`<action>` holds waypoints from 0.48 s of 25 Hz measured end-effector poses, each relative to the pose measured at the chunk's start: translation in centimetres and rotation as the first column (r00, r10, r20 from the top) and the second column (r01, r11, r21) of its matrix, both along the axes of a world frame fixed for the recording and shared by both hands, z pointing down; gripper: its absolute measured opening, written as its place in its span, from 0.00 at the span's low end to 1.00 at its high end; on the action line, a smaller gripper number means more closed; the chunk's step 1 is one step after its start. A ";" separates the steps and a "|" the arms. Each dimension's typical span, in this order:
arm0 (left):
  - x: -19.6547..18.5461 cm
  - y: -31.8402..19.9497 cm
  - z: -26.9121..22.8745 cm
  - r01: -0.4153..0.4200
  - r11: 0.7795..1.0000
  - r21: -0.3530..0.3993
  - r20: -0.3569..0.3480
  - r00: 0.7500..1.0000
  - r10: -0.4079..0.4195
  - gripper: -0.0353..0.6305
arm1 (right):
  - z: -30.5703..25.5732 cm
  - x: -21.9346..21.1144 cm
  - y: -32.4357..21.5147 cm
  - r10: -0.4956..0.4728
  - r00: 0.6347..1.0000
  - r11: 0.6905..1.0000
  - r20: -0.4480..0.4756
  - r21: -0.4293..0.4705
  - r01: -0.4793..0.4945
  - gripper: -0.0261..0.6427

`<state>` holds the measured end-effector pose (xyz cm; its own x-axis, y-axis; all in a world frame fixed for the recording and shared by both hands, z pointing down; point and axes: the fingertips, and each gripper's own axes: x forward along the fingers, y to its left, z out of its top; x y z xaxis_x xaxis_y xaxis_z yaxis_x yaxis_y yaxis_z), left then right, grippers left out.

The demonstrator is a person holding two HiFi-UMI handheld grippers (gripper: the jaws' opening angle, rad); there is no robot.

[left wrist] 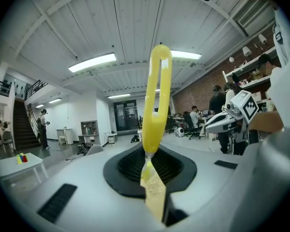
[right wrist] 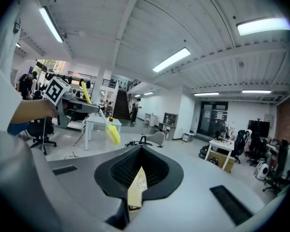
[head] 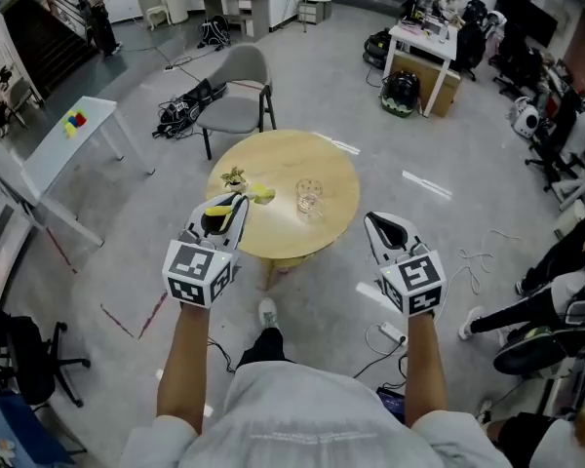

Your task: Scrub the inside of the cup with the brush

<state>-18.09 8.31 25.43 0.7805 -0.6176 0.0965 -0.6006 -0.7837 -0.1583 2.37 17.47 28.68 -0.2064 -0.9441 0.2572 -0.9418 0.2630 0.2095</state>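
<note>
the left hand-held gripper (head: 234, 206) was pinching the yellow brush (head: 260, 194). in the left gripper view its jaws (left wrist: 149, 170) were clamped on the lower end of the brush (left wrist: 157, 100), whose looped yellow handle rose upright from between them. in the head view the brush's far end reached over the near left part of the round wooden surface (head: 336, 213). the clear cup (head: 309, 197) stood upright on that surface, near its middle, just to the right of the brush's end and not touching it. the right hand-held gripper (head: 377, 222) hung off the surface's right edge, over the grey floor (head: 439, 193), well apart from the cup. in the right gripper view its jaws (right wrist: 137, 178) were pressed together with nothing between them, and the left hand-held gripper (right wrist: 70, 105) with the brush (right wrist: 113, 133) showed at the left.
</note>
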 end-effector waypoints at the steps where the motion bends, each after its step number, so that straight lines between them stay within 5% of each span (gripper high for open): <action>1: 0.3 -1.7 -0.1 -0.010 1.000 0.001 -0.003 1.000 0.010 0.12 | -0.1 0.2 -1.6 0.011 1.000 1.000 0.010 -0.002 -0.011 0.08; 12: 2.4 -18.1 -1.2 -0.130 0.991 -0.044 -0.047 0.991 0.128 0.12 | -0.2 -0.2 -15.5 0.100 0.993 0.992 0.065 -0.089 -0.094 0.08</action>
<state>-15.70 -9.81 24.22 0.8575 -0.5070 0.0867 -0.4995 -0.8611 -0.0953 2.12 1.97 28.49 -0.1348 -0.9357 0.3261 -0.9752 0.1836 0.1237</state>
